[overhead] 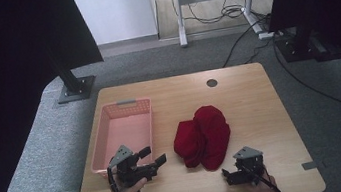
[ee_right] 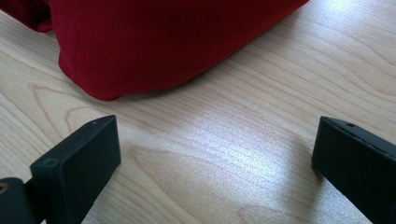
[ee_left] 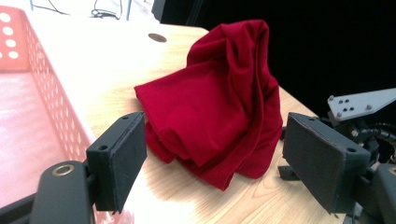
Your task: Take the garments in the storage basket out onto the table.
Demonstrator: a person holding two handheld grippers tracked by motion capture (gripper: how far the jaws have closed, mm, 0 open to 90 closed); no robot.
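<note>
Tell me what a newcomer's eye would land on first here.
The crumpled red cloth heaped mid-table stands out first, vivid against the pale wooden table. Next comes the empty pink basket to its left. Near the front edge, the left gripper and right gripper flank the cloth, both open, touching nothing.

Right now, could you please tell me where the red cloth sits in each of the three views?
High view: red cloth mid-table, right of the pink basket.
Left gripper view: centre, between the jaws, basket at left.
Right gripper view: top left.
Shared landmark: the wooden table.
</note>
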